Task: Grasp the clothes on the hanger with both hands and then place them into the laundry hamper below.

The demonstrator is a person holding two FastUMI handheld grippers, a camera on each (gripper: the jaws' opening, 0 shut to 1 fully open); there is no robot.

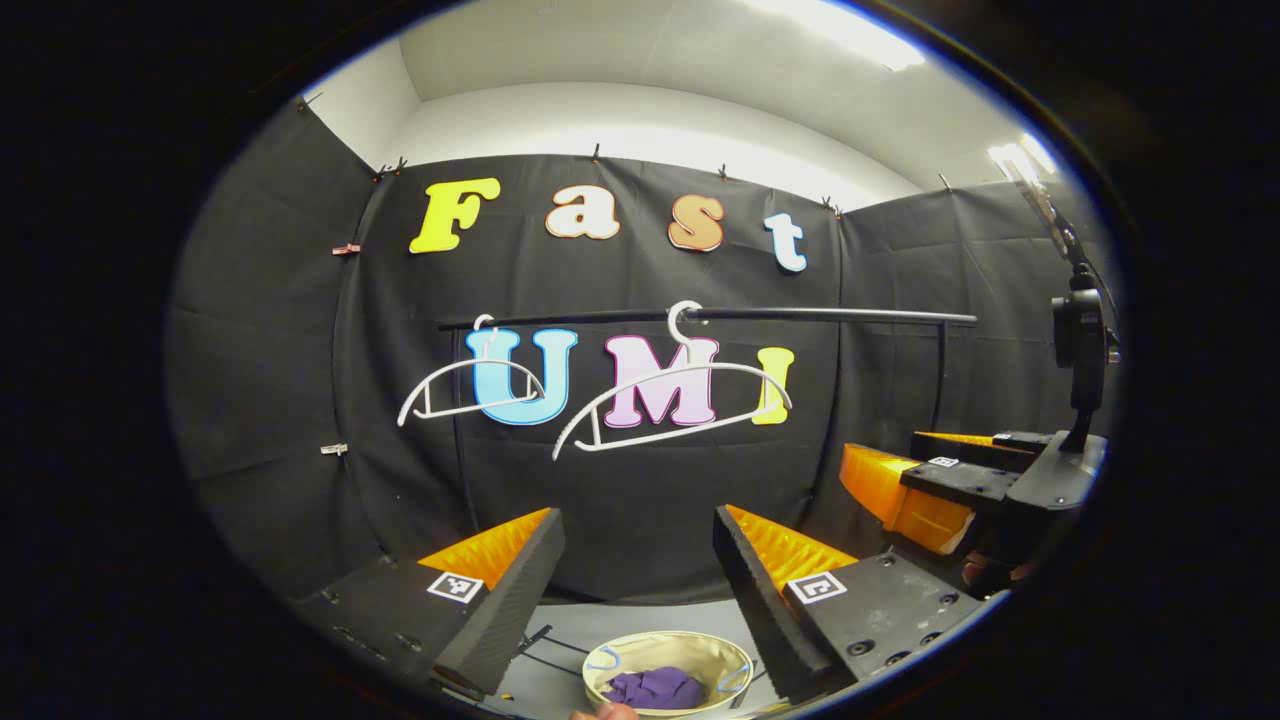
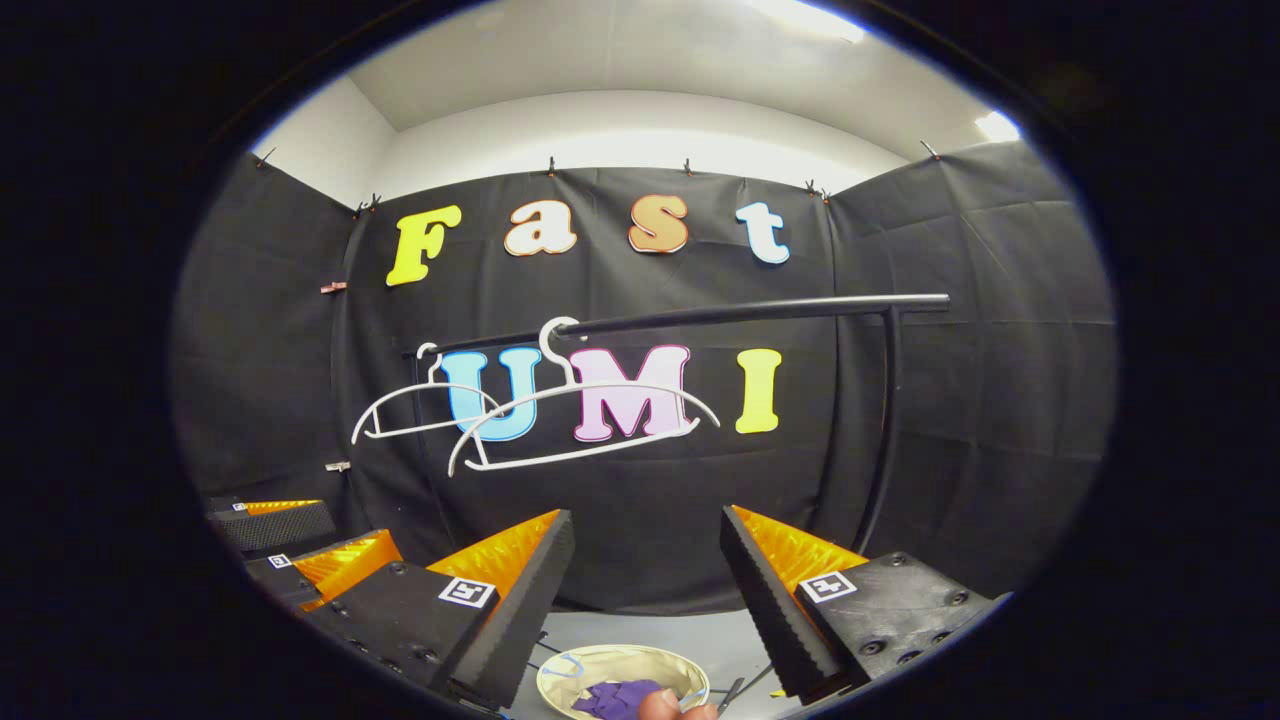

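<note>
Your left gripper (image 1: 638,560) is held with its two fingers spread wide and nothing between them; in the left gripper view the gap between the fingers frames the black booth wall and, lower down, the laundry hamper (image 1: 668,672). Your right gripper (image 2: 647,560) is likewise spread wide and grips nothing. In the left gripper view the right gripper (image 1: 960,480) appears at the right edge, farther off, and in the right gripper view the left gripper (image 2: 300,545) appears at the lower left. The hamper is a round, pale, fabric-lined basket standing on the grey floor directly below and between the fingers of each gripper. The purple clothes (image 1: 655,688) lie crumpled inside the hamper, resting on its bottom; the same clothes (image 2: 618,698) are seen in the right gripper view, partly hidden by a fingertip at the lower edge. Above, a black rail (image 1: 830,316) runs across the booth in front of the wall and is carried at its right end by a black upright post (image 2: 880,440). Two white hangers hang from the rail, both bare: the nearer hanger (image 1: 672,405) toward the middle and the farther hanger (image 1: 470,390) to its left. Both hangers sit well above the hamper and apart from both grippers.
</note>
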